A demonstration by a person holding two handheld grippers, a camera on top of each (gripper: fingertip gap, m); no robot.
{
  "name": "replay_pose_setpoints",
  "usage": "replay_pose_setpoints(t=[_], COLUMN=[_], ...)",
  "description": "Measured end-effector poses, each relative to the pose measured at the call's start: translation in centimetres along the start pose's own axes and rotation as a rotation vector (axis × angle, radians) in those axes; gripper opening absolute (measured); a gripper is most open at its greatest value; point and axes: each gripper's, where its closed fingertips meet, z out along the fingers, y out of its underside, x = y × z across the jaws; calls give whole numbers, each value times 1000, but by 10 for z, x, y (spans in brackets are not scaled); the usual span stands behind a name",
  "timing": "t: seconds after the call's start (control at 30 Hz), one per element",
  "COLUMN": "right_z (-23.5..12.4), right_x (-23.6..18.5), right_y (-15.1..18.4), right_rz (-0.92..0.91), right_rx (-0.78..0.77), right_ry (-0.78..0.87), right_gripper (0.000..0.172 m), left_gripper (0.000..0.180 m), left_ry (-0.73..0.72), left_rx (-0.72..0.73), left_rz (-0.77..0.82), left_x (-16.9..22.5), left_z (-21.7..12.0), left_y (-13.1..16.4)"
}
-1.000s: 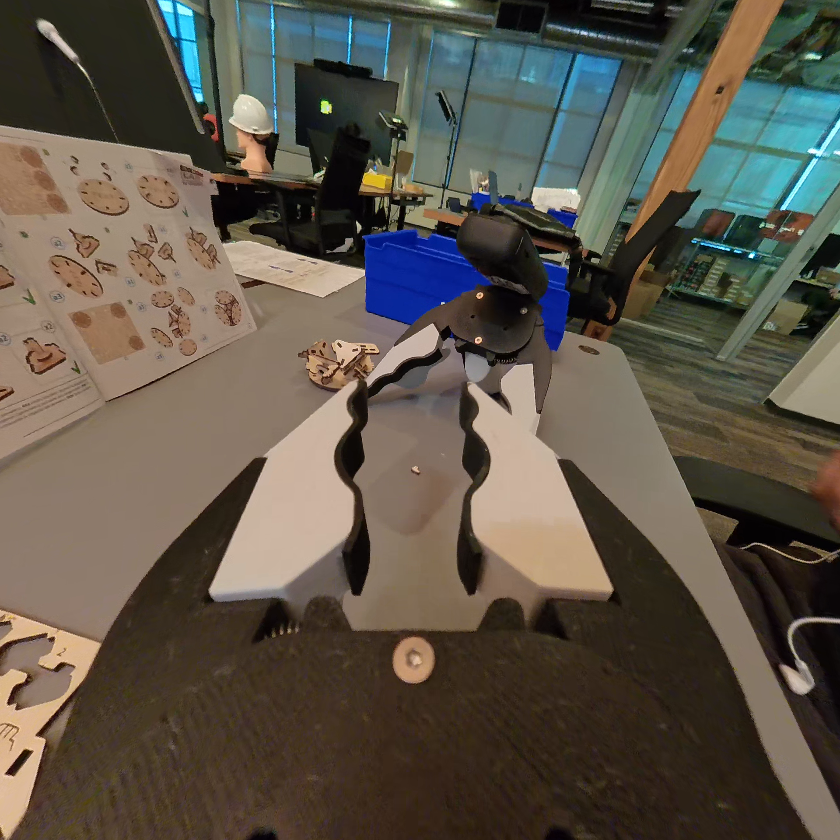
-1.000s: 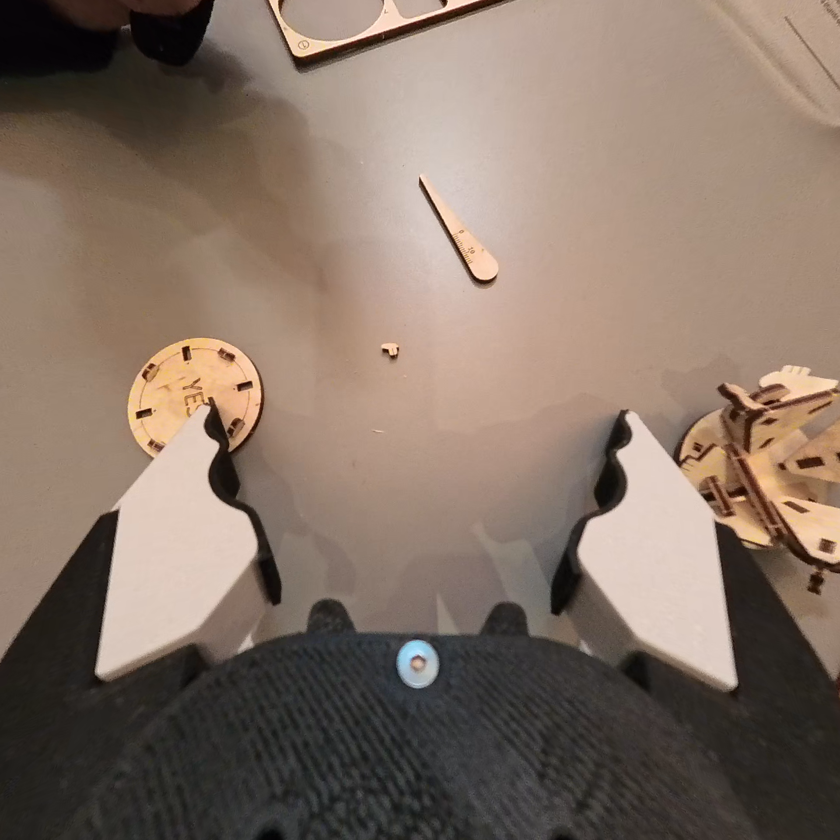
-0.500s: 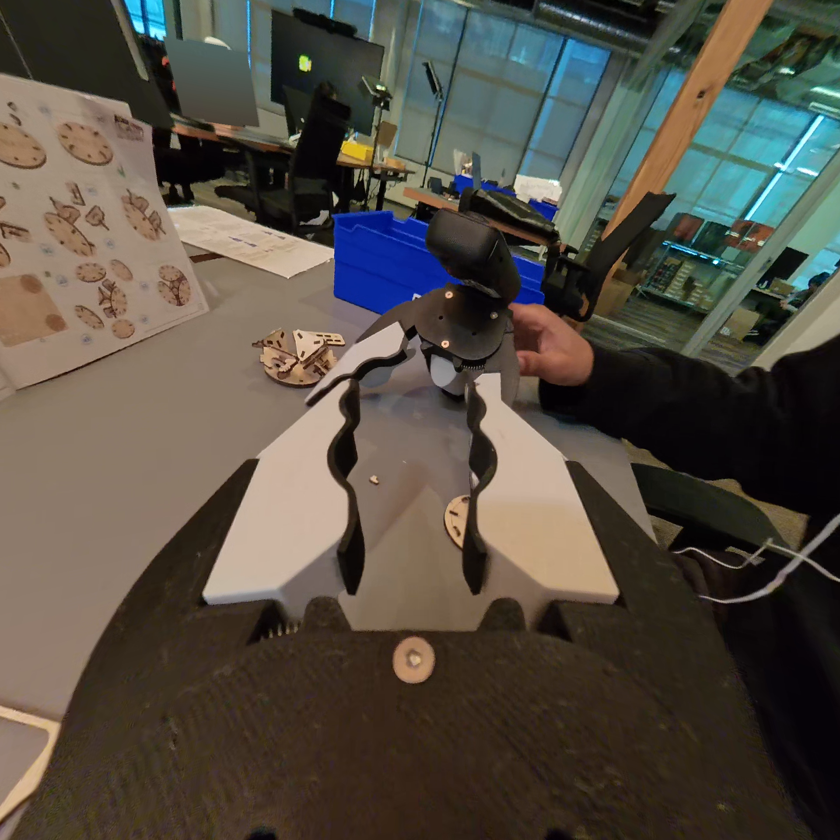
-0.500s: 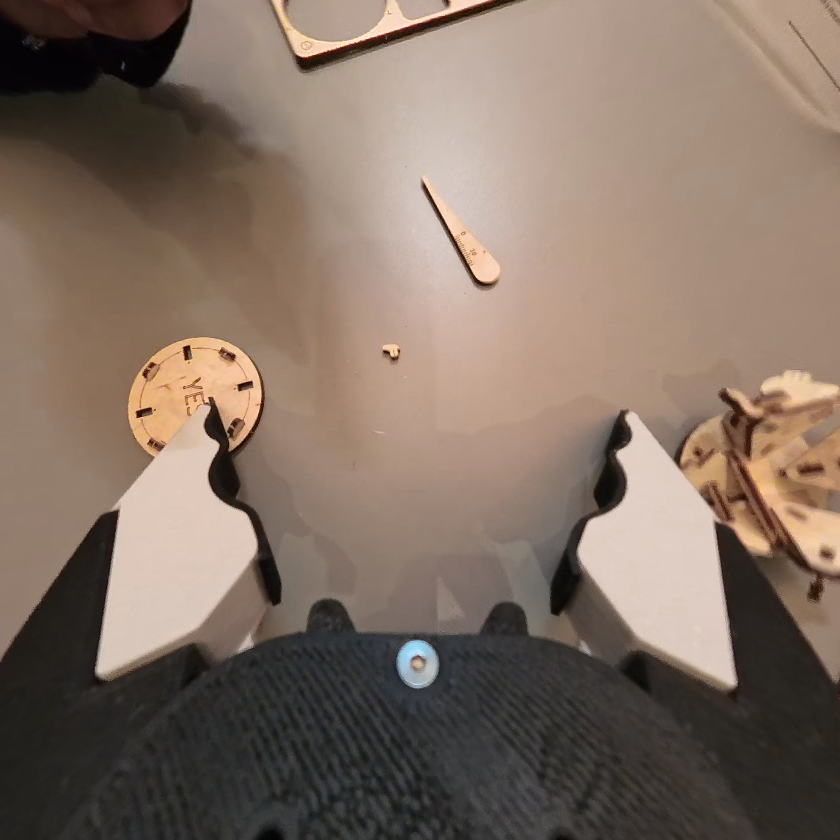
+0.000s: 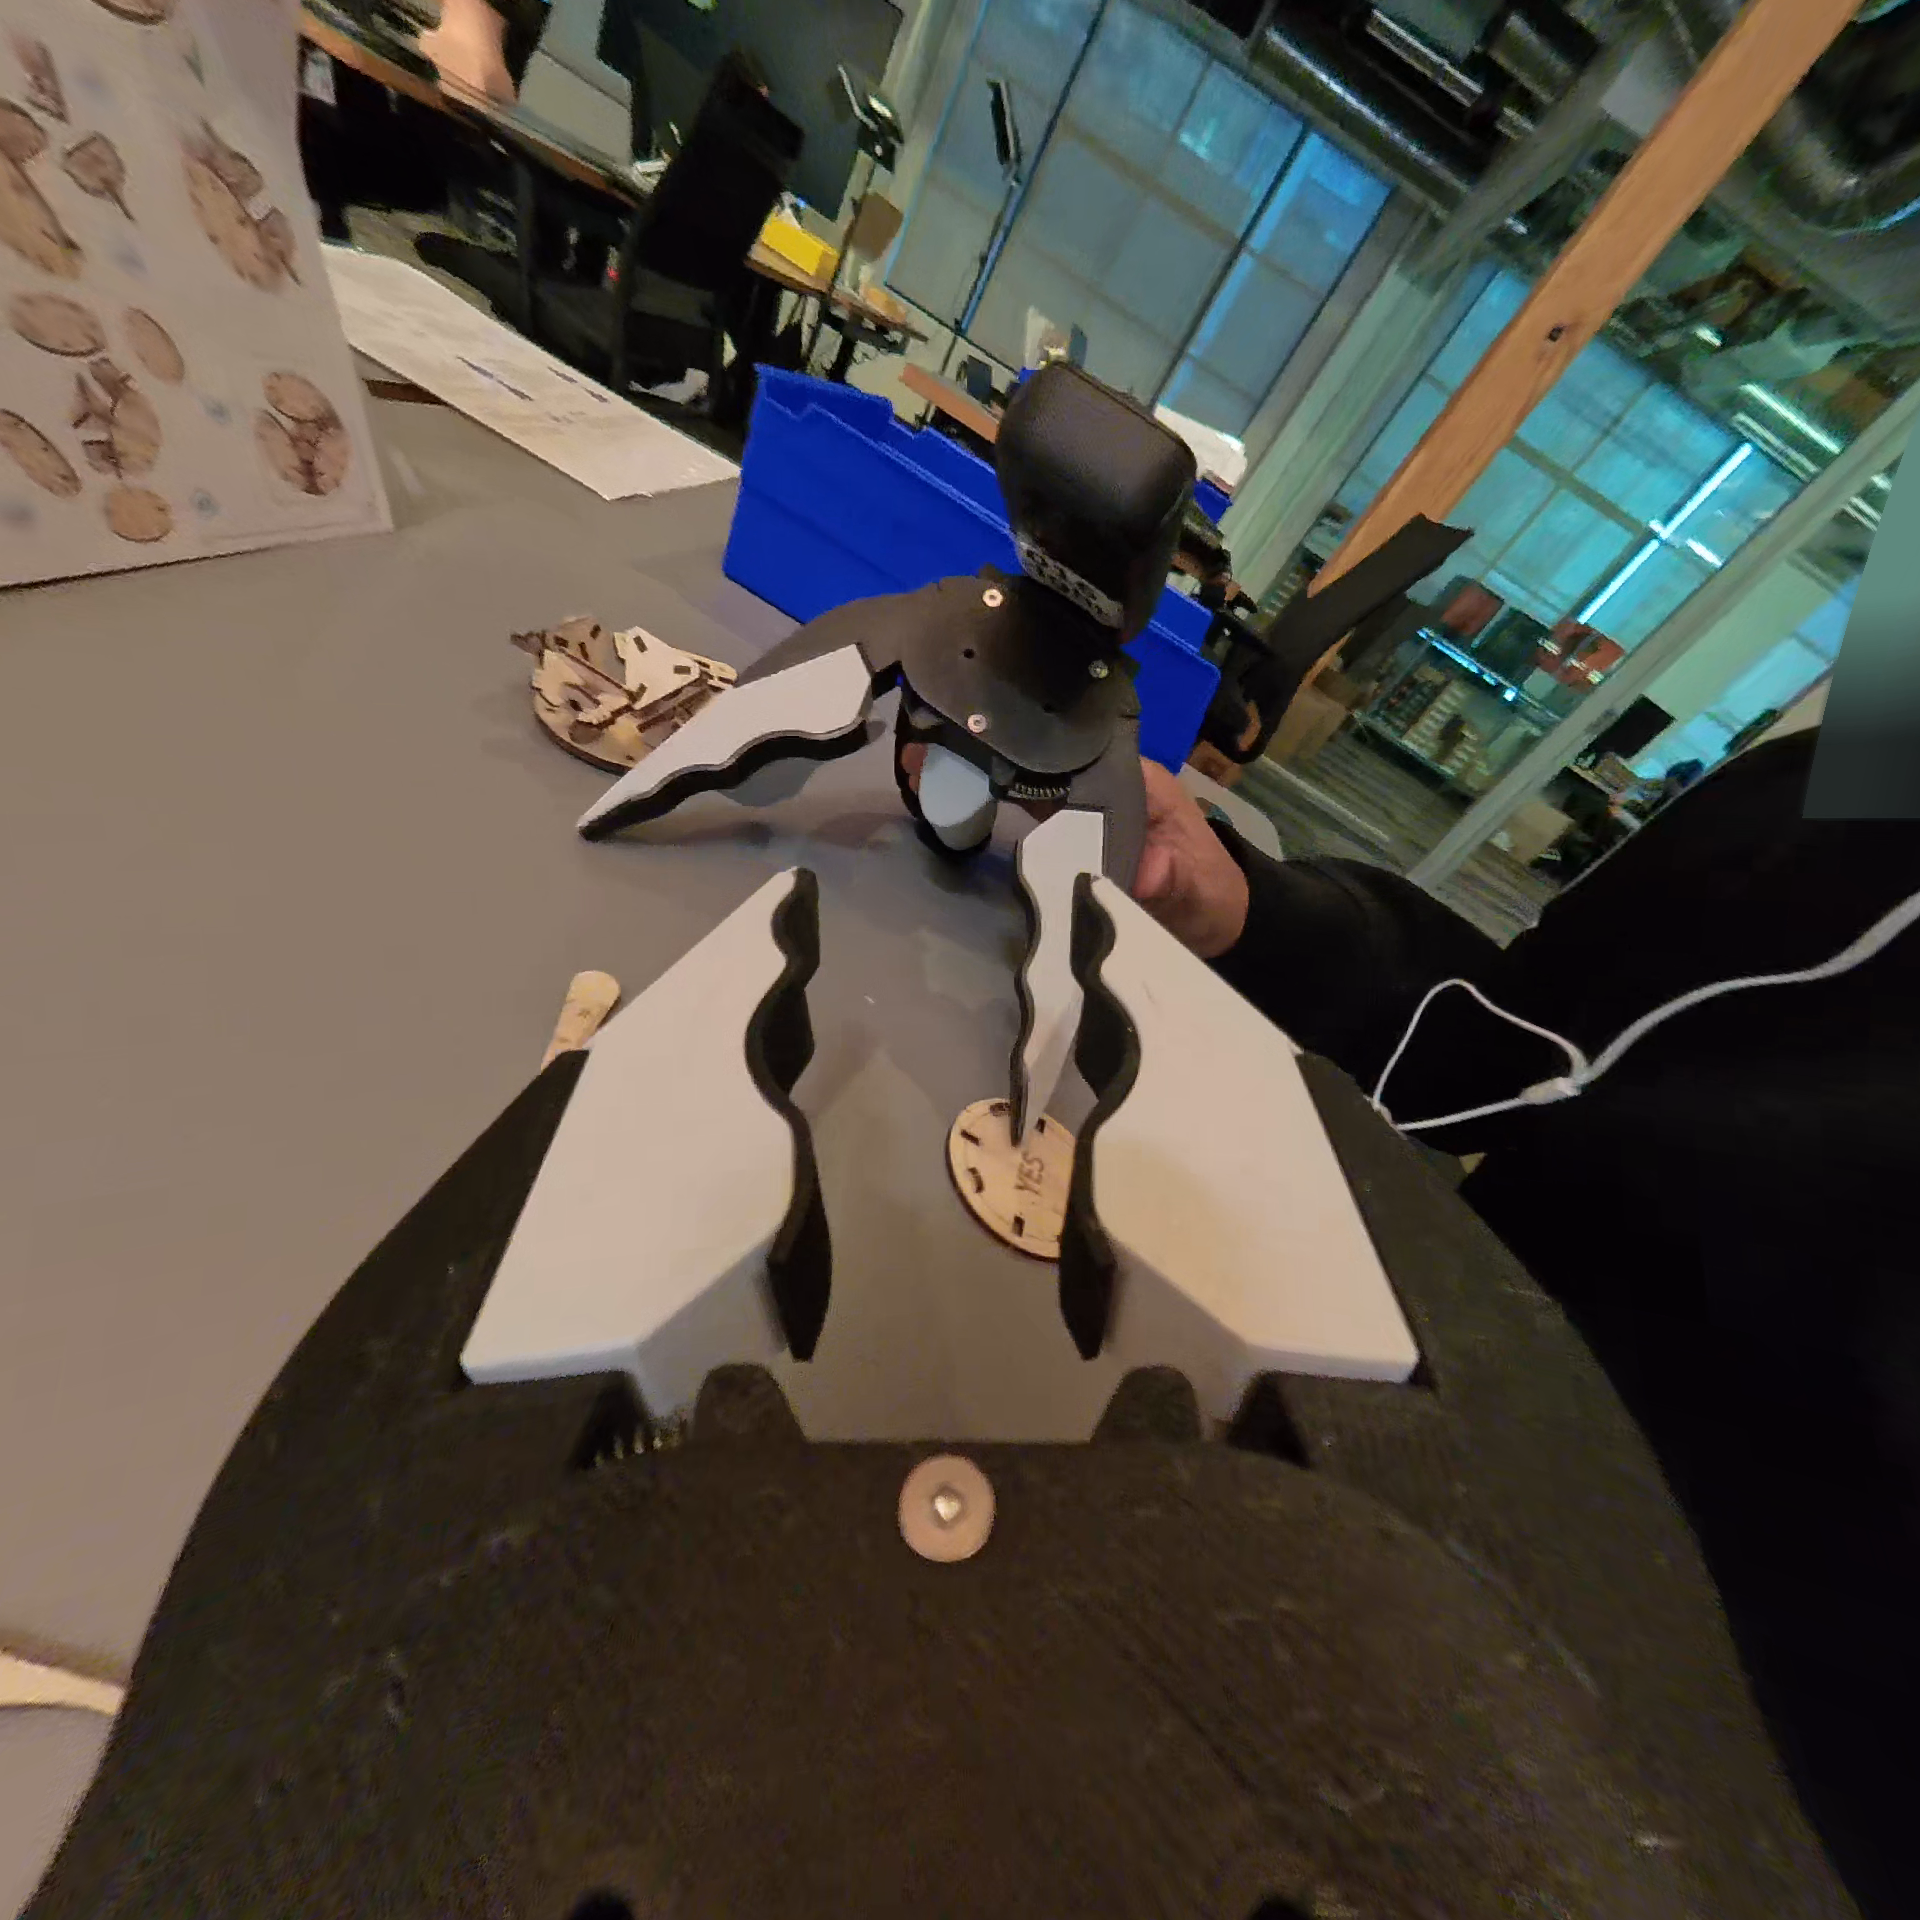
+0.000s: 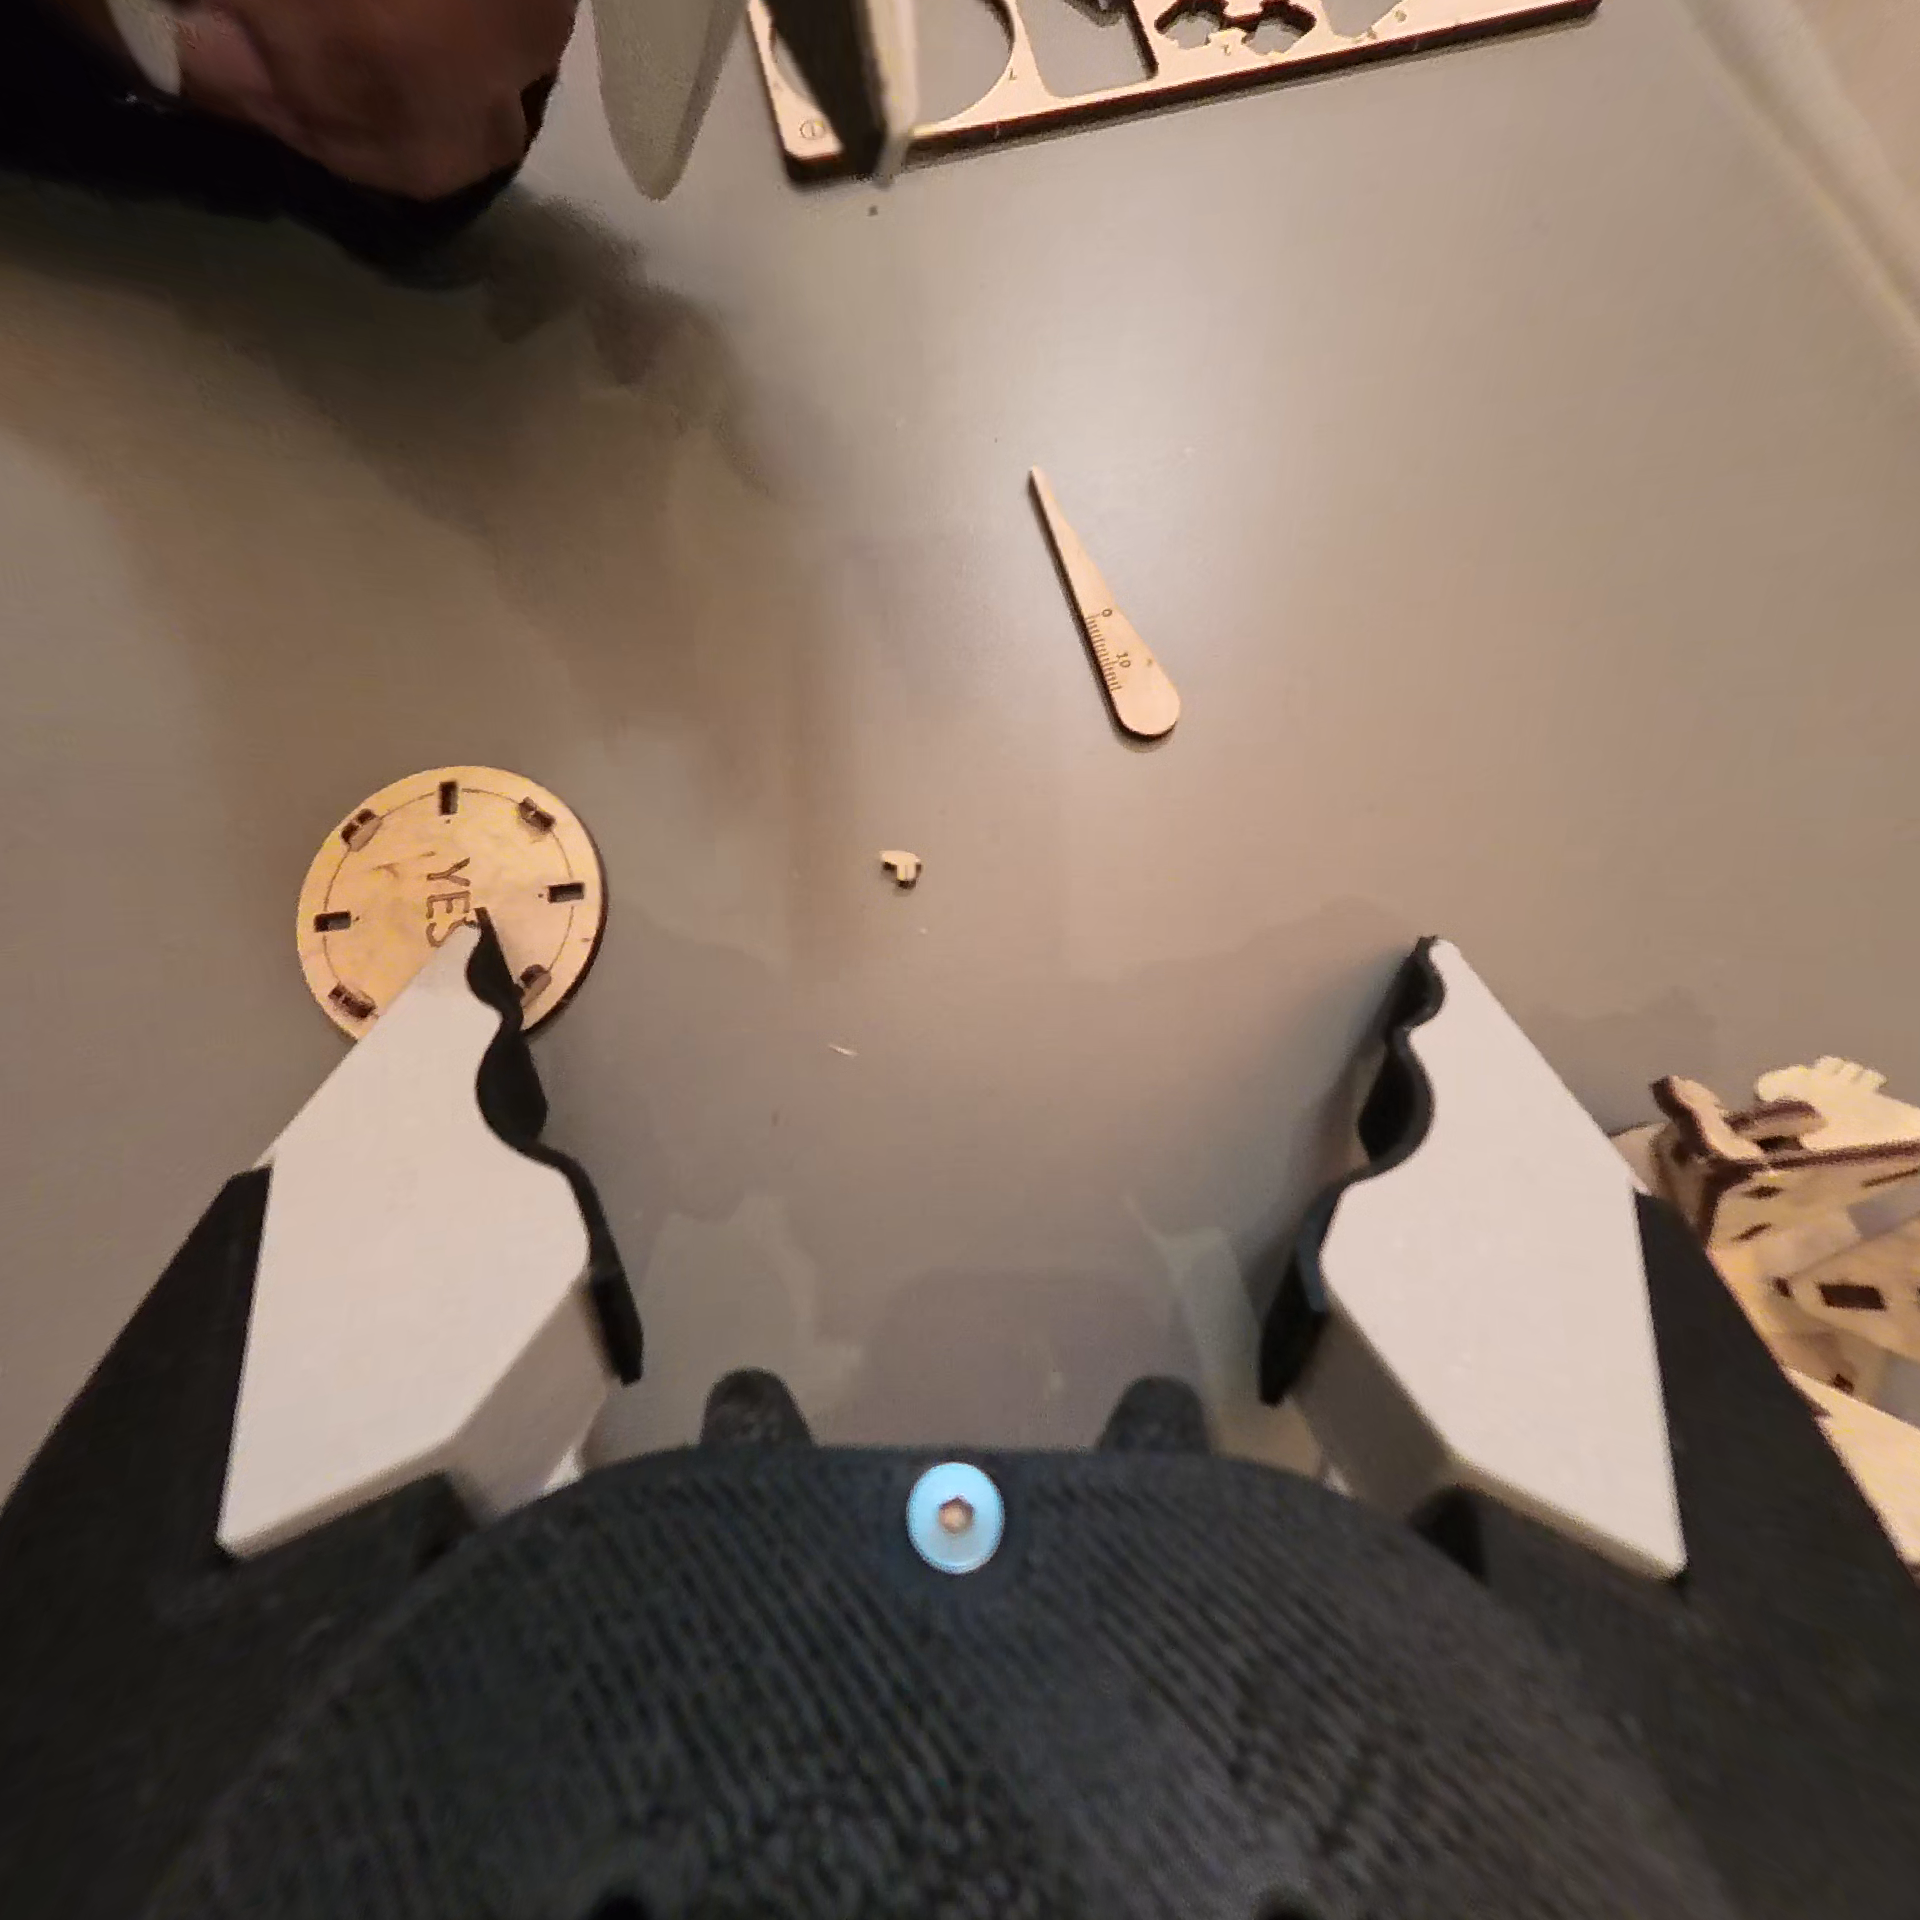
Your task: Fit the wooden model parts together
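Observation:
In the left wrist view my left gripper (image 5: 940, 888) is open with nothing in its grasp, low over the grey table (image 5: 260, 883). A round wooden disc (image 5: 1013, 1179) with slots lies flat on the table between its fingers, near the right pad. My right gripper (image 5: 805, 977) faces it, wide open; one of its fingers (image 5: 1044, 977) reaches between my left fingers and rests its tip on the disc. In the right wrist view my right gripper (image 6: 954, 935) is wide open and empty, its left fingertip on the disc (image 6: 447, 899).
A tapered wooden stick (image 6: 1107, 623) and a tiny wooden bit (image 6: 902, 868) lie on the table. An assembled wooden piece (image 5: 613, 691) lies beyond, in front of a blue bin (image 5: 894, 520). An instruction sheet (image 5: 156, 312) stands at left. A cut-out wooden sheet (image 6: 1143, 83) lies at the far edge. The gap from one gripper's tips to the other's is roughly 11 cm. Between my right fingertips and the tapered wooden stick (image 6: 1107, 623) there is roughly 6 cm. It turns up in the left wrist view (image 5: 575, 1032) as well.
My left gripper has moved forward and to the right until the disc and the right gripper's finger lie between its fingers, and its jaws have widened a little. The right gripper has stayed on the disc.

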Motion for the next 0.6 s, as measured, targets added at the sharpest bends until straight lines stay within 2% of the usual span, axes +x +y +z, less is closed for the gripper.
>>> replay_pose_setpoints(t=[0.33,0.53,0.57,0.6], right_z=[2,3,1,-2], right_x=[-1,0,1,-3], right_y=[-2,-4,-5,-9], right_rz=[35,53,65,66], right_rx=[1,1,4,21], right_ry=[34,51,60,42], right_gripper=[159,159,152,126], left_gripper=[43,42,42,42], left_ry=[-62,-98,-108,-121], left_rx=[-31,-46,-43,-50], left_rz=[234,264,265,259], left_x=[22,13,10,9], left_z=[2,2,1,1], left_y=[-4,0,-2,-4])
